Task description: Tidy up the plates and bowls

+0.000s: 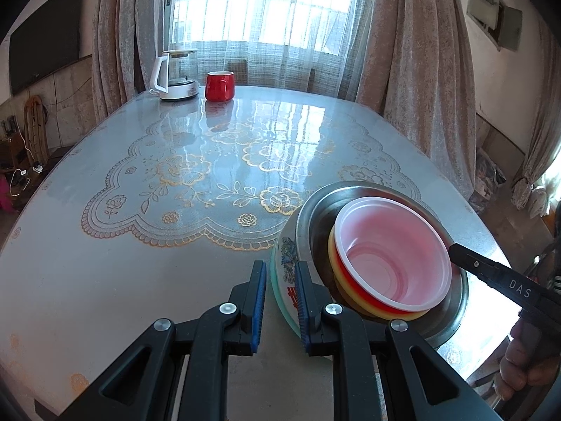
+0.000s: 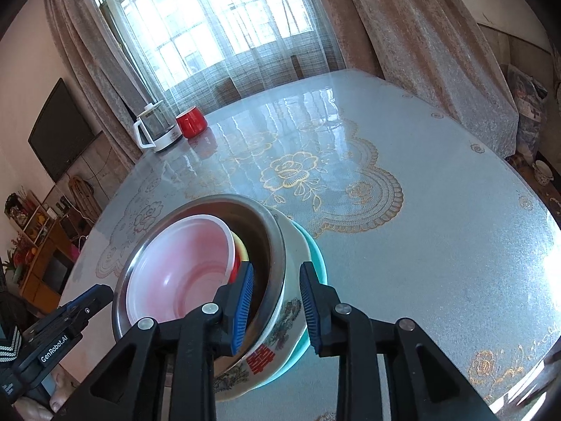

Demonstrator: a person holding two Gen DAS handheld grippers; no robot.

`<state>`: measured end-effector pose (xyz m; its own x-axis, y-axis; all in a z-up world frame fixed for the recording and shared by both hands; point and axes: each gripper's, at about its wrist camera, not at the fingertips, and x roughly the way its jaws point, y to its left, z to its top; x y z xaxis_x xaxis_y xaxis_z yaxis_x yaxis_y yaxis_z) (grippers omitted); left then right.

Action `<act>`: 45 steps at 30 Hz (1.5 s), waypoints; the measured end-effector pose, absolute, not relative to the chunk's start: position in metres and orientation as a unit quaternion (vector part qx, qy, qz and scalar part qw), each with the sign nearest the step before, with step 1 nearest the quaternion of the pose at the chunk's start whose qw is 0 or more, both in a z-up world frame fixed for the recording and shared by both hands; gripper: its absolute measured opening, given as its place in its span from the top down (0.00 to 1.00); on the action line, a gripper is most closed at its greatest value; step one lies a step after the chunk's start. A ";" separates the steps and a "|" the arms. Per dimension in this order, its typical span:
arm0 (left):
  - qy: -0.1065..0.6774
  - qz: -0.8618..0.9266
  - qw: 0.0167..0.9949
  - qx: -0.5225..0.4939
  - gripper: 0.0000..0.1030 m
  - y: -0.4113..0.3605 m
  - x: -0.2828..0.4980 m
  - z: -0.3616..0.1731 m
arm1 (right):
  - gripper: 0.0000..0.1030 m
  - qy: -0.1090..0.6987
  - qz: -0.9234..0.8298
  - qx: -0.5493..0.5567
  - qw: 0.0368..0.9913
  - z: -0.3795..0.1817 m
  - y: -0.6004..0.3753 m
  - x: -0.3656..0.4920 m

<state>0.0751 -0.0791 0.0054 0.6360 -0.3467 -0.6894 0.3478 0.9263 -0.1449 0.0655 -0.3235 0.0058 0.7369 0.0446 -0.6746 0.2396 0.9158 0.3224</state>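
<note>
Right gripper (image 2: 277, 301) straddling the rim of the nested bowl stack, lower centre of frame.

One blue pad (image 2: 242, 310) sits inside the steel bowl (image 2: 270, 235), the other outside the flowered enamel basin (image 2: 285, 319), with visible gaps either side. A pink plastic bowl (image 2: 182, 263) nests inside, a teal plate (image 2: 315, 256) underneath. Left gripper (image 2: 84, 301) pokes in at lower left. Upper left on the table (image 2: 438, 228): kettle (image 2: 154, 129) and red mug (image 2: 191, 122).
</note>
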 end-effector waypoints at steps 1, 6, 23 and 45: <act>0.381 -0.187 0.905 0.000 0.84 -0.078 0.075 0.004 | 0.78 0.360 -0.053 0.200 0.910 0.004 -0.323 0.066; 0.377 -0.162 0.912 -0.009 0.83 -0.071 0.072 0.001 | 0.78 0.366 -0.054 0.199 0.908 -0.002 -0.319 0.066; 0.300 -0.136 0.944 0.023 0.43 -0.071 0.029 0.018 | 0.61 0.277 -0.131 0.086 0.948 0.027 -0.260 0.030; 0.290 -0.137 0.946 0.036 0.22 -0.078 0.006 0.013 | 0.50 0.283 -0.175 0.058 0.941 0.016 -0.236 0.015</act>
